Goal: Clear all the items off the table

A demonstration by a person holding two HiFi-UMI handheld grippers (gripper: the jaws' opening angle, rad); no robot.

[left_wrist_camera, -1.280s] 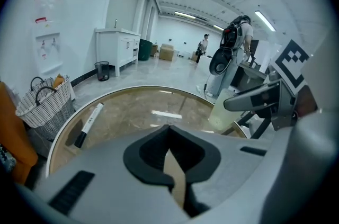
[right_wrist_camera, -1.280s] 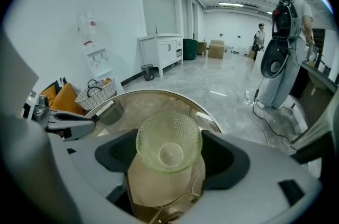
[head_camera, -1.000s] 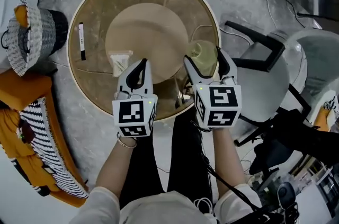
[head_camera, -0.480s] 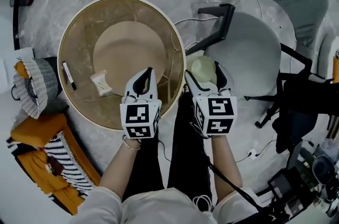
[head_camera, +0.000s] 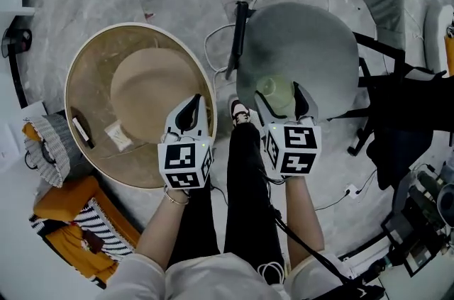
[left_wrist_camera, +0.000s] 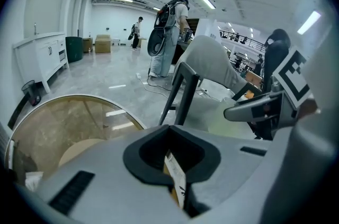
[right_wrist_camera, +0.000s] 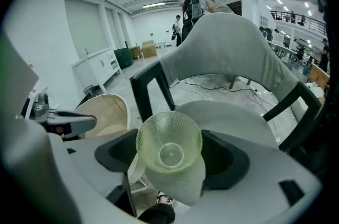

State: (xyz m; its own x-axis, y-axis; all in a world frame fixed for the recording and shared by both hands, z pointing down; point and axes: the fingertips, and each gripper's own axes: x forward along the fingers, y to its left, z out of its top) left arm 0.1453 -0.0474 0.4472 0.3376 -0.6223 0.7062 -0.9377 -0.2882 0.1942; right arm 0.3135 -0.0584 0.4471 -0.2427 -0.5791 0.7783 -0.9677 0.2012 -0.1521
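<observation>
My right gripper is shut on a pale green glass bowl and holds it over the seat of a grey chair. In the right gripper view the bowl sits tilted between the jaws, its mouth facing the camera. My left gripper hovers at the right rim of the round glass table, shut on a thin white and orange packet. A black marker and a small pale packet lie on the table's left part.
A striped basket and orange and striped cloth lie left of the table. Cables run over the floor near the chair's black armrest. A black bag sits at the right. People stand far off in the hall.
The view has swung right: the table has slid left and the chair has come under my right gripper. Both grippers keep their hold, the bowl now over the chair seat.
</observation>
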